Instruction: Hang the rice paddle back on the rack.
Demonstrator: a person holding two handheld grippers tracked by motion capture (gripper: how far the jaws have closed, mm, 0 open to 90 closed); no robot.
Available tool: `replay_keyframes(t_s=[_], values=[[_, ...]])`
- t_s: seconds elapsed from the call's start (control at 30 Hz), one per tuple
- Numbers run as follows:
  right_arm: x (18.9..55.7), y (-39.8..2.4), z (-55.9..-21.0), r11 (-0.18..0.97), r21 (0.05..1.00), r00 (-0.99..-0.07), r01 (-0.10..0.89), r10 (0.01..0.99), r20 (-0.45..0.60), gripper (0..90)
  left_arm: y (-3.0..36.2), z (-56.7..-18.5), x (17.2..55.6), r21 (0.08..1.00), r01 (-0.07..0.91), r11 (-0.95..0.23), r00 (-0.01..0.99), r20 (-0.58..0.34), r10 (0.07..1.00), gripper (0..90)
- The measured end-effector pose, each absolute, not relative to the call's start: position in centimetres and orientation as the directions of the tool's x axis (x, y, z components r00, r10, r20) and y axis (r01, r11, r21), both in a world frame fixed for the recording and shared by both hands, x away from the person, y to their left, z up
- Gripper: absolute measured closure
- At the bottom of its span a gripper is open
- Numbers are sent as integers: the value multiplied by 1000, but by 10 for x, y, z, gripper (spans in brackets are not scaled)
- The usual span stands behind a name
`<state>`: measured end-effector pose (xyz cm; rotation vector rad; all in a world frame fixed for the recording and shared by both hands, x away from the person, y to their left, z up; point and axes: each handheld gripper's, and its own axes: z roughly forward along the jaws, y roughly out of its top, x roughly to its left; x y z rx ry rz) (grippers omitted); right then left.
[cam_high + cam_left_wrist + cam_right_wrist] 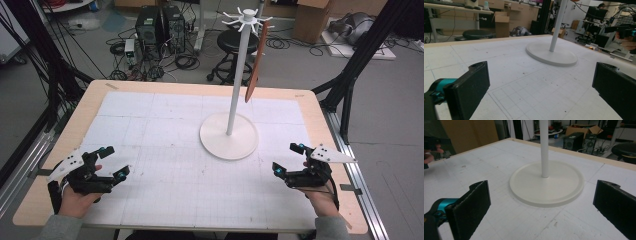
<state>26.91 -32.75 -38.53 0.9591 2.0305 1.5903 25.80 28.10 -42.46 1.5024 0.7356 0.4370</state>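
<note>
Near the front left corner of the counter (60, 145), the left gripper (111, 162) sits in a person's left hand (75, 202), its 2 black jaws spread wide with nothing between them; they point inward across the white gridded mat (165, 130) that covers most of the counter top. In the left gripper view, the same jaws stand far apart over bare mat, with the stand's round base ahead of them.

At the middle of the counter, slightly toward the back edge, stands a white rack stand (239, 80): a round flat base (220, 142) resting on the mat, an upright pole, and a ring of short hooks (239, 17) at the top. A long, thin reddish-brown strip (255, 62) hangs from 1 hook on the right side, dangling clear of the base. What it is cannot be told.

Near the front right corner, the right gripper (289, 159) is held in the right hand (320, 197), jaws likewise wide apart and empty, aimed toward the stand. In the right gripper view, the base lies just beyond the jaws.
</note>
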Motion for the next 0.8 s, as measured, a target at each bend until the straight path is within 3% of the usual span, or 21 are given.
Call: replay_keyframes(t_s=[0.5,0.63,0.8], values=[[245,-343,-405,65,961,-640,269,757,128,0,280,-424,255,986,168,17,721,-134,680,17],[234,-346,-415,-13,964,-601,267,779,177,0,280,-423,254,986,165,8,723,-126,679,17],[223,-350,-425,-15,957,-563,288,806,182,0,281,-422,252,987,161,10,724,-125,678,17]])
